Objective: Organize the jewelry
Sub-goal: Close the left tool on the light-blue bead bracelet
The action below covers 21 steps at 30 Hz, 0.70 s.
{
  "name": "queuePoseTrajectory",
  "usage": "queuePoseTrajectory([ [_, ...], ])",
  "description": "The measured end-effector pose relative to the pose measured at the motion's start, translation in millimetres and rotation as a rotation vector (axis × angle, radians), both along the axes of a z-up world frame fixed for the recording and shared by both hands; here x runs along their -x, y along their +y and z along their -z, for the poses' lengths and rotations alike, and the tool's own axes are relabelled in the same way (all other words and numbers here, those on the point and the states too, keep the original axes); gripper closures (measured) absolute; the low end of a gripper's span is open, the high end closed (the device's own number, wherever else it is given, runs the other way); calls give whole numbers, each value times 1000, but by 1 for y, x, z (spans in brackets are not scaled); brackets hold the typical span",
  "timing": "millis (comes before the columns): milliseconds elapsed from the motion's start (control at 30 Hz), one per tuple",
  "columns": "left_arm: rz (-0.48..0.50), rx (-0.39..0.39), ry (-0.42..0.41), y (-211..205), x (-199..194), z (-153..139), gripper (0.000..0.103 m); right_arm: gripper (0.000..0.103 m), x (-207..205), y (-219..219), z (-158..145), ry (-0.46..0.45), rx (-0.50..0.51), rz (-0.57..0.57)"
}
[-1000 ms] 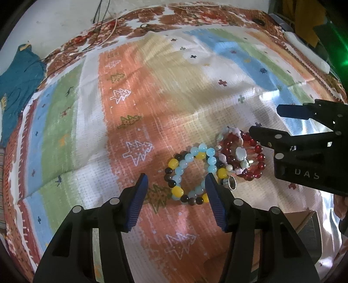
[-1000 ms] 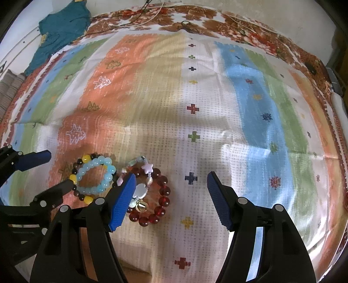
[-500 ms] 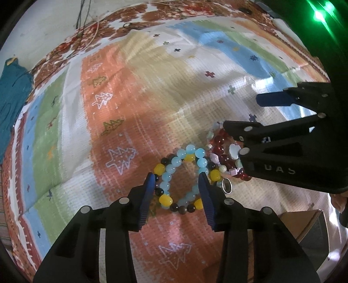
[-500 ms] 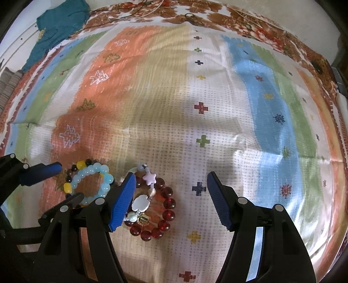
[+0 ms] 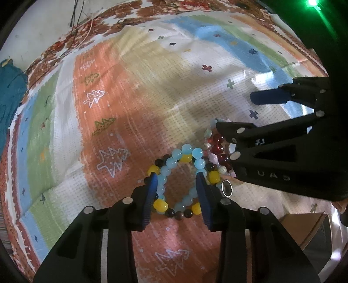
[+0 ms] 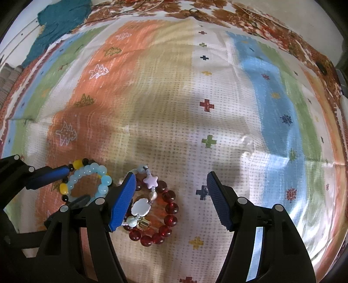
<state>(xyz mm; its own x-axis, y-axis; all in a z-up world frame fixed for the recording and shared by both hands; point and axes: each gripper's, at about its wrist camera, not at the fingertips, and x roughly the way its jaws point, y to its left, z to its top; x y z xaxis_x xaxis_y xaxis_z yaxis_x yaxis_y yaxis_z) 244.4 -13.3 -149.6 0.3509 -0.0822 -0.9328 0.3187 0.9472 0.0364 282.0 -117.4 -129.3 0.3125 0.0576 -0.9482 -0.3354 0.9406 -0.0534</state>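
Observation:
A pale blue bead bracelet (image 5: 188, 152) lies inside a yellow-and-dark bead bracelet (image 5: 160, 205) on the striped cloth. My left gripper (image 5: 176, 179) is low over them, its blue fingers close on either side of the rings, partly closed. A dark red bead bracelet (image 6: 168, 210) with a lilac star and white charms (image 6: 141, 206) lies just right of them. My right gripper (image 6: 170, 185) is open above it, its left finger (image 6: 122, 199) over the bracelet's left edge. The blue bracelet also shows in the right wrist view (image 6: 104, 179).
The striped patterned cloth (image 6: 174, 98) covers the whole surface. A teal garment (image 6: 61, 19) lies at the far left corner. A cardboard box edge (image 5: 304, 228) sits at the near right. Cables (image 5: 82, 28) lie at the far edge.
Both grippers have moved down and forward toward the bracelets. My left gripper's fingers have narrowed around the blue and yellow bracelets. The right gripper stays wide open.

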Motion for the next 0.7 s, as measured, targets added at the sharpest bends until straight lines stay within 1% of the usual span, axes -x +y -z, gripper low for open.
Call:
queuePoseTrajectory([
  [167,6,-11,-2,-2,-2,3,70,40,-1,0,4,6,-2,0],
  [233,1,-10,1,0,-4,5,70,42,-2,0,4,7,-9,-1],
  [433,-15,-14,4,7,-8,13,71,52,-2,2,5,17,-34,-16],
  [500,-22,-13,0,9,-9,13,72,62,-3,2,5,21,-41,-19],
  [533,-26,-15,-1,9,-9,13,73,65,-3,3,6,21,-38,-21],
  [633,-25,-26,-4,9,-9,15,74,68,-3,5,7,22,-42,-30],
  [700,-23,-29,-3,8,-9,16,74,72,-2,5,7,25,-47,-39],
])
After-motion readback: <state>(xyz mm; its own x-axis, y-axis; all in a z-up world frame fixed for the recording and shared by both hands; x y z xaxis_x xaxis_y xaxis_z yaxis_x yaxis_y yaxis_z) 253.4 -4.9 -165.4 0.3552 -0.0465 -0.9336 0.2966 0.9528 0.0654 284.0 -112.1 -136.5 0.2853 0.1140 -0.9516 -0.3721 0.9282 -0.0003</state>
